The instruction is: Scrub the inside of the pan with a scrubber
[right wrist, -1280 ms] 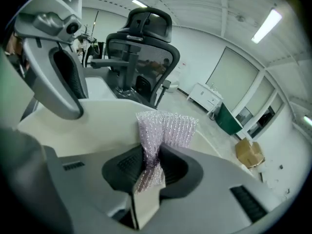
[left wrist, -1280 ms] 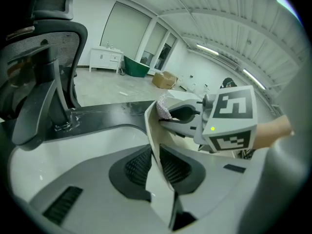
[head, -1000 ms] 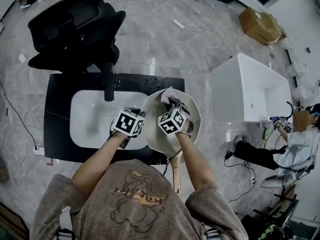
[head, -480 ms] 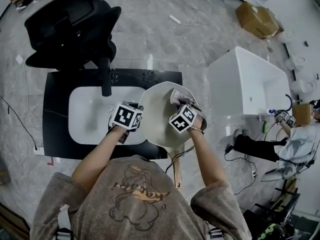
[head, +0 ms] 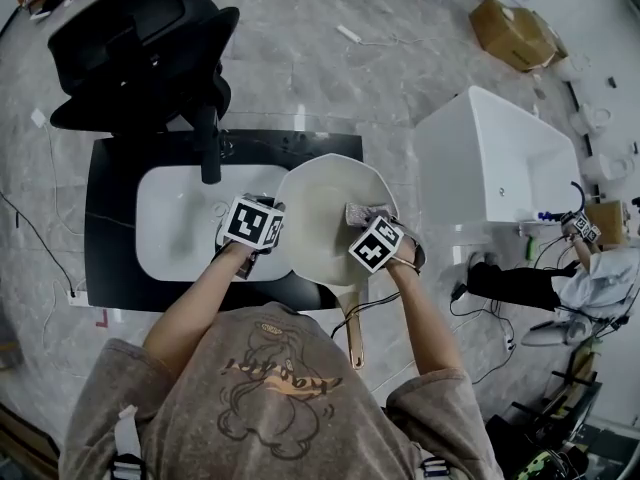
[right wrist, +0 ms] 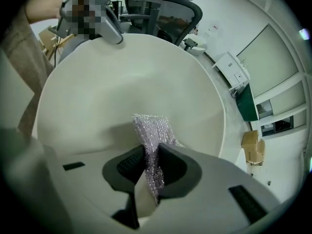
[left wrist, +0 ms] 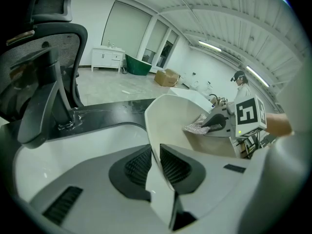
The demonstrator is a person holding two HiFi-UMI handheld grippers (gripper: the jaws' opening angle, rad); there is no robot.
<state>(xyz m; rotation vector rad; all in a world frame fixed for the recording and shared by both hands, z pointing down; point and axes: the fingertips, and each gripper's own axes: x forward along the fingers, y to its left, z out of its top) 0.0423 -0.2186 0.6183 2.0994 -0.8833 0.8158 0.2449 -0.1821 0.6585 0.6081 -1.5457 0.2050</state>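
A cream pan (head: 325,213) with a wooden handle (head: 353,338) is held tilted over the right end of a white sink (head: 175,230). My left gripper (head: 268,236) is shut on the pan's left rim (left wrist: 152,130), which runs between its pads. My right gripper (head: 355,216) is inside the pan at its right side, shut on a silvery mesh scrubber (right wrist: 152,133). The scrubber presses against the pan's inner wall (right wrist: 126,91). In the left gripper view the scrubber (left wrist: 197,127) and the right gripper (left wrist: 214,123) show against the pan's inside.
The sink sits in a black countertop (head: 110,268) with a black faucet (head: 209,148) at its back edge. A black office chair (head: 140,43) stands behind the counter. A white bathtub (head: 495,168) is to the right, a person (head: 600,268) sits beyond it.
My right gripper has slid the scrubber from the pan's far rim down along the right side toward me. The left gripper kept its hold on the rim.
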